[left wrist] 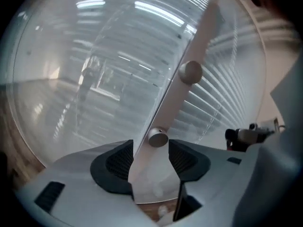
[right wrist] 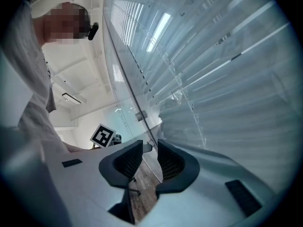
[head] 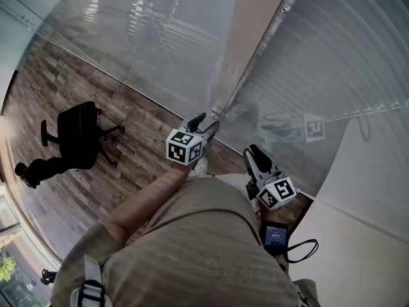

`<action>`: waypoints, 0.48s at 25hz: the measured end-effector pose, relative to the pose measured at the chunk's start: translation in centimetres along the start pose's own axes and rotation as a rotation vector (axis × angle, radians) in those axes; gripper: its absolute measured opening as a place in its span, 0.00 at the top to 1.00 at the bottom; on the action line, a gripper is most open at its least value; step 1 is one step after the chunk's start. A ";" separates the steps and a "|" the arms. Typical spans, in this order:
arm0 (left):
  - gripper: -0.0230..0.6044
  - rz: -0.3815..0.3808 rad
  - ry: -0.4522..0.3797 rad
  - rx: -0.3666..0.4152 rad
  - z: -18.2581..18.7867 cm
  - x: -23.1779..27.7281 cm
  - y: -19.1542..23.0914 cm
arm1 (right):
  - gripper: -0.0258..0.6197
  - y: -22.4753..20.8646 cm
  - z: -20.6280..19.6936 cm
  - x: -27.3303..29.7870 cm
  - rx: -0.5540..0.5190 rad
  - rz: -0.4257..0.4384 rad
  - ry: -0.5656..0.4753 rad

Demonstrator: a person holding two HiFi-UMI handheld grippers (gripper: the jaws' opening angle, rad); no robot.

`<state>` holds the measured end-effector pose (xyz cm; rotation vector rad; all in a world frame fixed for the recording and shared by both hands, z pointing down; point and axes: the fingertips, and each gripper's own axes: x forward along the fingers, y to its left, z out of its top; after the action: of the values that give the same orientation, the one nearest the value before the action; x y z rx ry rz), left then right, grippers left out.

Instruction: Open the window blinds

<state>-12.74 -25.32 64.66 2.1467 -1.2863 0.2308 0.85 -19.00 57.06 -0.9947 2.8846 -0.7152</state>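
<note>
Closed white blinds (head: 332, 62) hang behind glass on both sides of a pale upright frame post (head: 252, 37). In the left gripper view the post (left wrist: 199, 41) carries two round metal knobs, one higher up (left wrist: 191, 72) and one lower (left wrist: 158, 137). My left gripper (left wrist: 150, 145) is open, its jaws on either side of the lower knob with gaps at both pads. In the head view the left gripper (head: 206, 121) reaches the foot of the post. My right gripper (head: 252, 152) hovers lower right, beside the blinds (right wrist: 227, 79). Its jaws (right wrist: 149, 144) stand open, with nothing between them.
A black office chair (head: 80, 139) stands on the wooden floor (head: 77, 101) to the left, beyond the glass. A small dark device with a looped cable (head: 276, 236) hangs at the person's right side. The left gripper's marker cube (right wrist: 102, 136) shows in the right gripper view.
</note>
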 end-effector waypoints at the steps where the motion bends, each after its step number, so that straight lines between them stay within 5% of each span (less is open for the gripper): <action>1: 0.60 0.029 -0.002 0.089 0.6 -0.4 -0.2 | 0.80 0.4 0.1 -0.1 -0.001 -0.001 0.001; 4: 0.60 0.062 0.010 0.261 1.3 -0.8 -1.1 | 0.80 1.3 0.3 -0.2 -0.005 -0.003 0.002; 6: 0.73 0.079 0.022 0.293 1.2 -0.6 -1.5 | 0.80 1.4 0.5 -0.1 -0.008 -0.003 -0.001; 12: 0.75 0.040 0.016 0.165 1.2 -0.4 -1.5 | 0.80 1.0 0.6 -0.2 -0.006 -0.011 -0.002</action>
<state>-11.90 -25.19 62.93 2.2522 -1.3430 0.3825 0.50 -18.48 56.10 -1.0125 2.8840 -0.7060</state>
